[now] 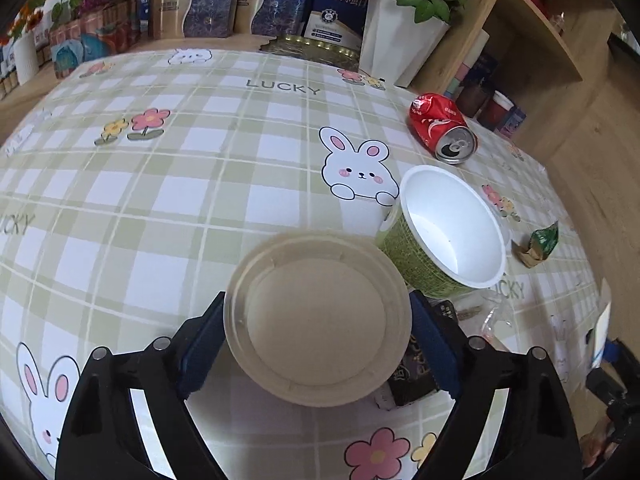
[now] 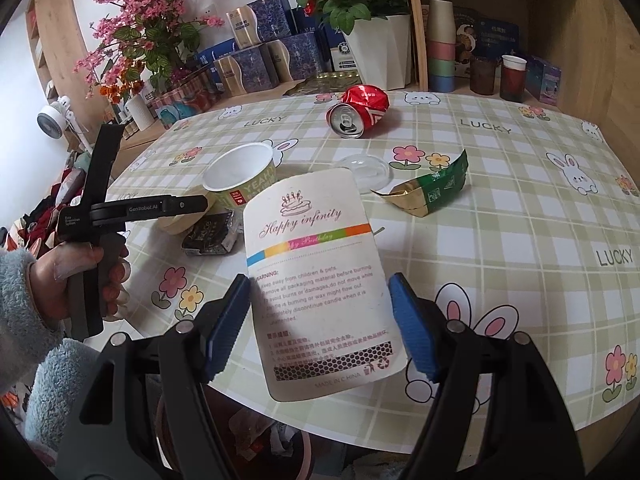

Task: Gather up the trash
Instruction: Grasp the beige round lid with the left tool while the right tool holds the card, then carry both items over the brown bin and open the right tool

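Observation:
A beige paper bowl (image 1: pixel 316 320) sits on the checked tablecloth (image 1: pixel 160 200), and my left gripper (image 1: pixel 316 300) is shut on it, a blue pad against each side of its rim. In the right wrist view my right gripper (image 2: pixel 318 280) is shut on a white "Happy infinity" candle card (image 2: pixel 312 240), held over the table's near edge. A green yoghurt cup (image 1: pixel 452 224) lies on its side just beyond the bowl. A crushed red can (image 1: pixel 440 124) lies further back. A black wrapper (image 2: pixel 210 234), a green-gold wrapper (image 2: pixel 428 194) and a clear plastic lid (image 2: pixel 368 168) also lie on the cloth.
A bin with crumpled waste (image 2: pixel 240 440) stands below the table's near edge. A white flower pot (image 1: pixel 396 48), boxes and a shelf with stacked cups (image 2: pixel 440 40) line the back. A hand in a fluffy sleeve (image 2: pixel 80 268) holds the left gripper.

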### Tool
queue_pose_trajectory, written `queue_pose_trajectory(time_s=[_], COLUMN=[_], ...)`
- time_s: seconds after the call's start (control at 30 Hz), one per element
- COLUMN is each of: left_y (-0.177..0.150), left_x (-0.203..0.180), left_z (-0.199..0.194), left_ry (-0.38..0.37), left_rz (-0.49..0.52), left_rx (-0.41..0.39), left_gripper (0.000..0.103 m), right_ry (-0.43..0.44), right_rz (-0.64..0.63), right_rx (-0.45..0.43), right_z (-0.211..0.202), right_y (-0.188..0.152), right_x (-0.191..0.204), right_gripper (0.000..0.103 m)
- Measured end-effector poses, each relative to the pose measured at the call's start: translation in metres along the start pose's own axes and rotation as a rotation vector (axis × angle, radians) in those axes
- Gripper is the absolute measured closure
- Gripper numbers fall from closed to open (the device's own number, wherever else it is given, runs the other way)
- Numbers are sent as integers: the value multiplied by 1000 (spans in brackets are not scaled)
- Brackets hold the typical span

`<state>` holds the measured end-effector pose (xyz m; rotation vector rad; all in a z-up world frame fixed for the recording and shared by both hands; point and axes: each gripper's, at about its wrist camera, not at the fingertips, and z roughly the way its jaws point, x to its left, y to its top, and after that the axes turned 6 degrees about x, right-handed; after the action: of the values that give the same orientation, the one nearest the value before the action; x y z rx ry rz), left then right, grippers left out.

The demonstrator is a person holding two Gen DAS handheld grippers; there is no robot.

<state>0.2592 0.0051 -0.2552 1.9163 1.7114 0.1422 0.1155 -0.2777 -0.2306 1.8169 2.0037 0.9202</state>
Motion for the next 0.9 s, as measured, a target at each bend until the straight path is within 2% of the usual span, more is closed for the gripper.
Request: queue_pose_trajectory(time_s=[0.5, 0.7, 0.9], left_y=[-15, -33, -65], left_x=[4, 1, -2], left_z=[-58, -86, -115], left_ry=[58, 49, 46], left_rz=[82, 87, 108], left_rx=[-77, -107, -137], left_gripper=[20, 20, 20], right_ry=[-12, -7, 6], right_rz=[25, 11, -6], right_rx=[-9, -14, -11], right_z=[-17, -26, -33], right_y=[-16, -27, -41], right_x=[7, 17, 29], right_gripper=[32, 32, 32])
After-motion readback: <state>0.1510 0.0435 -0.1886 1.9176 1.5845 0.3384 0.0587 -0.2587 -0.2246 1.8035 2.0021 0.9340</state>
